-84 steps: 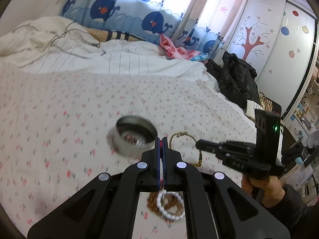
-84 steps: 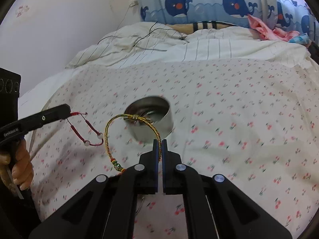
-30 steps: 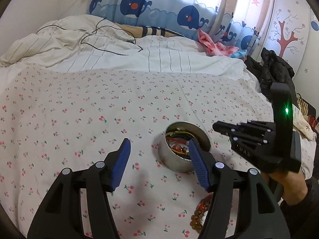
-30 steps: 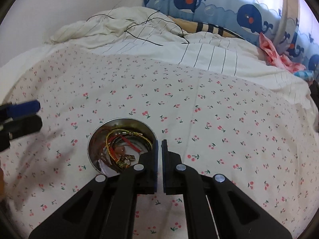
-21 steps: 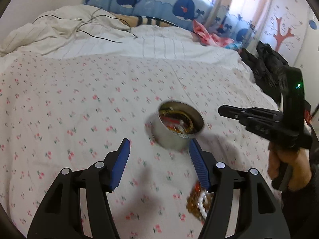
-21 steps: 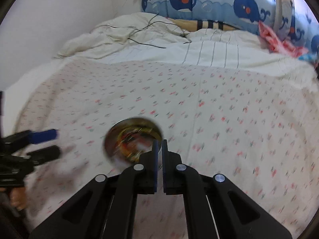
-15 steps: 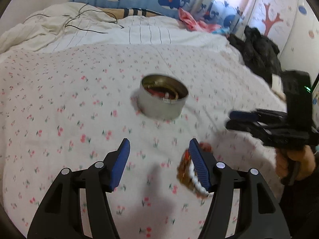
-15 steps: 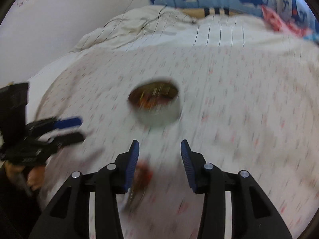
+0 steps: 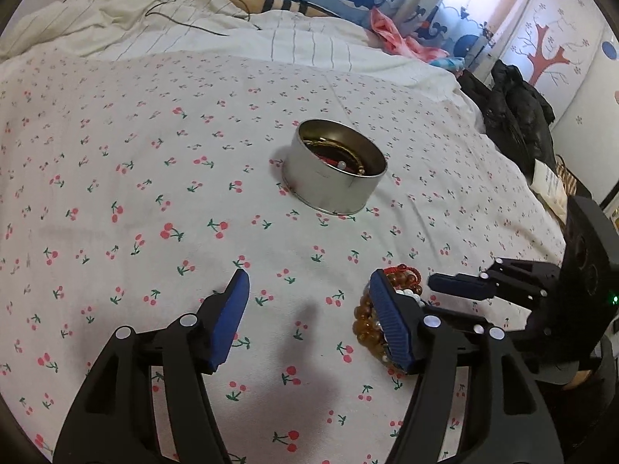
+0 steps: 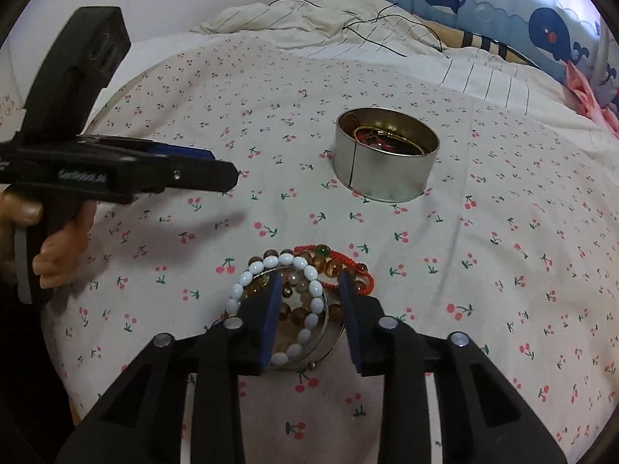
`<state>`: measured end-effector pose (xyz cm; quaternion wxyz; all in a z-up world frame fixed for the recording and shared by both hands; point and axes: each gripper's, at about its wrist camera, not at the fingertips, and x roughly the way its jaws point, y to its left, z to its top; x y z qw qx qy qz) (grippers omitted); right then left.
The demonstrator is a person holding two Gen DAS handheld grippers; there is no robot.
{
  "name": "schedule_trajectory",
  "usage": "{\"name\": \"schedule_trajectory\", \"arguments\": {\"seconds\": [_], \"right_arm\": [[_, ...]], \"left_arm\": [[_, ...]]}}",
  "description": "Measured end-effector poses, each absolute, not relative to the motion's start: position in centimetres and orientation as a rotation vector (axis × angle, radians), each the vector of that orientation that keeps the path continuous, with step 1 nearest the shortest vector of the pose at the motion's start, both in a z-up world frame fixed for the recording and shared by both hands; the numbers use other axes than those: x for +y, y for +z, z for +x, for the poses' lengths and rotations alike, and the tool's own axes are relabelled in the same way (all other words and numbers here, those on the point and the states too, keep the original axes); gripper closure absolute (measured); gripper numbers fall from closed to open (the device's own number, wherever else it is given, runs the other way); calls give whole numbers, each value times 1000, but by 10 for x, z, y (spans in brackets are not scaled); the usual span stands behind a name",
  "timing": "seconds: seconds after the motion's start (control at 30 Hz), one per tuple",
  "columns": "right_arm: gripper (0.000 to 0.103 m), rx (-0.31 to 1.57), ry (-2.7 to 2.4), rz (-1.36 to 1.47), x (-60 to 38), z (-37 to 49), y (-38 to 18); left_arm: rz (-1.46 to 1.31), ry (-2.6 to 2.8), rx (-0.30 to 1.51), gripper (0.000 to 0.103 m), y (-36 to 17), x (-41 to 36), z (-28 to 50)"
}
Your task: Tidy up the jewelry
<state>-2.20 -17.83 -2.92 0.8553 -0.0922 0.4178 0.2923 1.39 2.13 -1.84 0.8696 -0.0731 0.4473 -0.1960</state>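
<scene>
A round metal tin (image 9: 340,172) (image 10: 387,160) stands on the cherry-print bedsheet with red and gold bracelets inside. A pile of bracelets lies nearer: a white bead bracelet (image 10: 309,270), amber bead bracelets (image 9: 365,319), a red cord one (image 10: 340,266) and a thin silver bangle (image 10: 329,344). My right gripper (image 10: 309,294) is open, its jaws straddling the pile just above it. My left gripper (image 9: 307,297) is open and empty, its right finger beside the pile. The right gripper also shows in the left wrist view (image 9: 464,290).
A rumpled white duvet (image 9: 154,11) with a black cable lies at the head of the bed. Black clothes (image 9: 514,116) hang off the right bed edge. The bed's near edge (image 10: 96,386) drops off at left.
Both grippers dropped their bracelets into the tin and drew back toward the pile. The left opened first, then the right opened and came down over the pile.
</scene>
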Motion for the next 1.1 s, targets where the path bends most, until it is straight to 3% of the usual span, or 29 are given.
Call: {"name": "schedule_trajectory", "arguments": {"seconds": [0.17, 0.27, 0.33, 0.7, 0.73, 0.8, 0.83, 0.87, 1.03, 1.1], "right_arm": [[84, 901, 622, -220, -172, -19, -36], [97, 895, 624, -221, -173, -20, -35], [100, 881, 628, -201, -177, -21, -30], [100, 892, 653, -96, -190, -16, -20], [99, 890, 653, -109, -187, -16, -21], [86, 900, 643, -145, -180, -15, -26], [67, 897, 633, -156, -179, -16, -28], [61, 890, 631, -162, -178, -16, -28], [62, 889, 626, -179, -173, -13, -32], [67, 906, 640, -193, -170, -12, -37]], "left_arm": [[-147, -410, 929, 37, -15, 20, 13], [-155, -407, 929, 36, -15, 22, 14], [-149, -405, 933, 36, -16, 22, 14], [-124, -405, 953, 36, -24, 18, 16], [-129, -406, 954, 36, -24, 19, 17], [-135, -408, 953, 36, -23, 19, 17], [-135, -410, 951, 35, -23, 19, 16], [-135, -412, 950, 35, -23, 18, 16], [-140, -421, 947, 35, -21, 19, 15], [-143, -423, 947, 35, -21, 18, 15]]}}
